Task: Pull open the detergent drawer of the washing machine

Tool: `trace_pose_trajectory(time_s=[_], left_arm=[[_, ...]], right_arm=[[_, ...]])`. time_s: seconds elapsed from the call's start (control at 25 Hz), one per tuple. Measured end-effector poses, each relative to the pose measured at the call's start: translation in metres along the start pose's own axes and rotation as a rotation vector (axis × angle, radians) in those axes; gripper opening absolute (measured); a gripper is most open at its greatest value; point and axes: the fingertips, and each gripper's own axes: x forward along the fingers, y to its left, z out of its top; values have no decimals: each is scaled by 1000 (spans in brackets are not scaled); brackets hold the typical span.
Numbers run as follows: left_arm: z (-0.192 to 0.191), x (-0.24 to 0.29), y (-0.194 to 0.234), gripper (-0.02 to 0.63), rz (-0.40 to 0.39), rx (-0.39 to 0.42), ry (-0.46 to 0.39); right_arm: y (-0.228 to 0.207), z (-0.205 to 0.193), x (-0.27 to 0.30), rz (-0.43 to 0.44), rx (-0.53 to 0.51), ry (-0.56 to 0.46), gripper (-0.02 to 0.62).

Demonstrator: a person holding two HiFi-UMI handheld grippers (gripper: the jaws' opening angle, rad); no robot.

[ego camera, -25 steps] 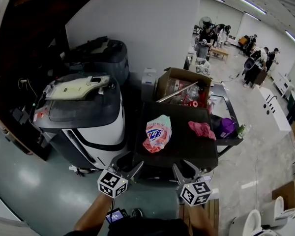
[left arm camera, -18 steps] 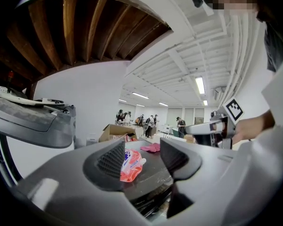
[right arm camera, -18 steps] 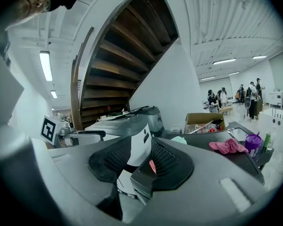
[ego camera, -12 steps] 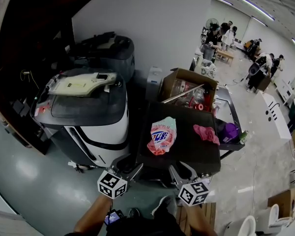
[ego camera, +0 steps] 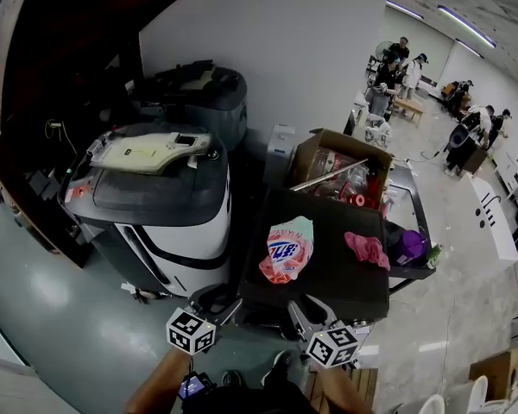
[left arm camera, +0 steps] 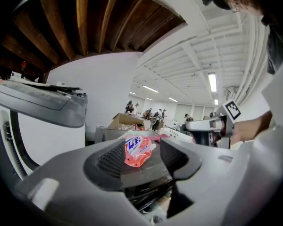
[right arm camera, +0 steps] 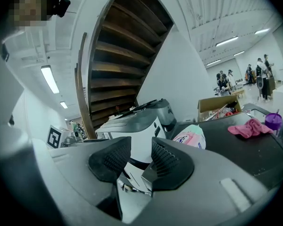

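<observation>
Left gripper (ego camera: 217, 300) and right gripper (ego camera: 309, 310), jaws apart and empty, are hovering near the white, grey-lidded washing machine (ego camera: 168, 218), ready to reach it

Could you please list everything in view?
Boxy washing machine: one, white with dark grey top, left of table.
Flat plastic panel: one, cream, on that machine.
Second machine: one, dark grey, behind it.
Flat-topped table: one, black, centre.
Soft detergent pouch: one, pink, on table.
Crumpled cloth: one, pink, on table.
Open cardboard box: one, brown, behind table.
Plastic cup: one, purple, right of table.
People: several, dark-clothed, far background.
Left gripper: one, grey, open, empty.
Right gripper: one, grey, open, empty.
</observation>
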Motion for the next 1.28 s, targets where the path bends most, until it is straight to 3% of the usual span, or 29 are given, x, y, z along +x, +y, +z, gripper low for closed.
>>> trace_pose_trajectory(time_s=[0.48,0.76,1.28], left_arm=[[-83,17,11,256,30,-138,94],[-145,35,13,256,-11,-224,175],[-238,84,21,256,-19,-592,196]], right_arm=[[-18,-65,19,128,182,67,132],[-40,-128,31,138,326,114,132],[-84,-248,53,74,682,178,151]])
